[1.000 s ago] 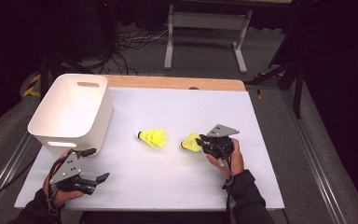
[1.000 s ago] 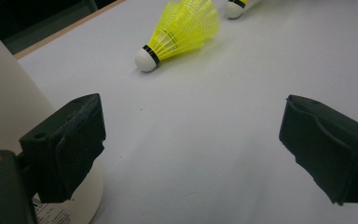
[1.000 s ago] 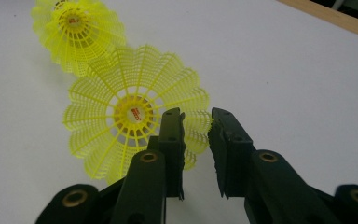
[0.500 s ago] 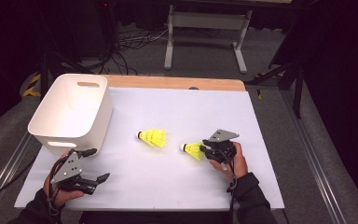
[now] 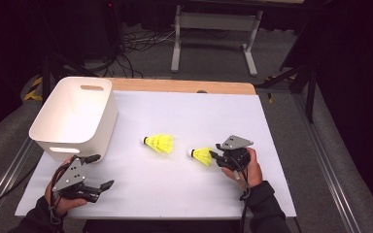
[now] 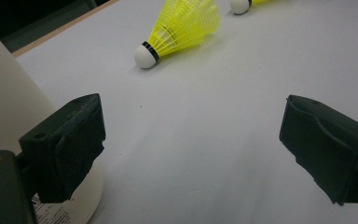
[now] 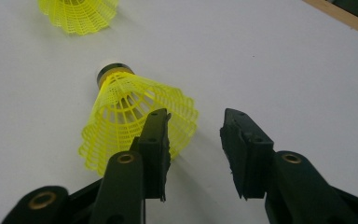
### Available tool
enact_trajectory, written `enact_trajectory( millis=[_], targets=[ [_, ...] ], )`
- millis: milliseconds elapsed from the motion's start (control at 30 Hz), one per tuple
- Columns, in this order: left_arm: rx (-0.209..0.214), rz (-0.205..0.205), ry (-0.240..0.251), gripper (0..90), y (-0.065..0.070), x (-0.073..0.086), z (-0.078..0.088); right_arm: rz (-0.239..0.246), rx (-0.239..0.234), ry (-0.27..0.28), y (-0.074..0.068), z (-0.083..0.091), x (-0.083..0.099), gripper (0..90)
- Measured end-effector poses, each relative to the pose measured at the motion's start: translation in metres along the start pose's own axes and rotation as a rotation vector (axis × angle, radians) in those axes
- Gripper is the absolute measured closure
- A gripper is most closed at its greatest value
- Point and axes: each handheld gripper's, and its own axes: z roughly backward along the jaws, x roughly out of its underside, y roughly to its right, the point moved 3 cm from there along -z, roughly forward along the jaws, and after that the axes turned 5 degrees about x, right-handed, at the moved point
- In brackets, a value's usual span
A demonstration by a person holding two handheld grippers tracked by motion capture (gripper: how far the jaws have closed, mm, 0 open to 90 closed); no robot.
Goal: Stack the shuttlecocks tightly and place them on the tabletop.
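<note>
1. Right tongs [image 5: 217,156], at five o'clock on the worktop [image 5: 184,111]: jaws just opening, gripping nothing, near shuttlecock [image 5: 202,155] released beside them.
2. Left tongs [image 5: 98,171], at seven o'clock: wide open, empty, idle.
3. Second shuttlecock [image 5: 159,143]: lying centrally, awaiting pickup.
4. White bin [image 5: 58,144], at ten o'clock: apparently empty.

- White plastic bin [image 5: 108,121]: sits at about 9 to 10 o'clock on the table, open side up, with a slot handle in its far wall.
- Yellow shuttlecock [image 5: 160,143]: lies on its side near the table's middle, cork to 9 o'clock, skirt to 3 o'clock, apart from the bin.
- White sheet [image 5: 199,116]: covers the tabletop.
- Wooden edge [image 5: 175,86]: a bare strip at 12 o'clock.
- Grey metal stand [image 5: 213,22]: on the floor beyond 12 o'clock.
- Dark cables [image 5: 136,43]: loose on the floor toward 11 o'clock.
</note>
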Motion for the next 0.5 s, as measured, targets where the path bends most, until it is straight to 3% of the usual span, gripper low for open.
enact_trajectory(
  millis=[333, 400, 500],
  targets=[
    [-0.007, 0.002, 0.005, 7.2, -0.001, 0.000, 0.001, -0.024, -0.006, 0.068, -0.003, 0.025, 0.003, 55.5],
    [-0.006, 0.004, 0.006, 7.2, -0.001, 0.000, 0.001, -0.020, -0.024, 0.091, -0.008, 0.029, 0.004, 52.9],
    [-0.008, 0.003, 0.008, 7.3, 0.000, -0.001, 0.001, -0.010, -0.037, 0.084, -0.015, 0.032, 0.005, 47.8]
  ],
)
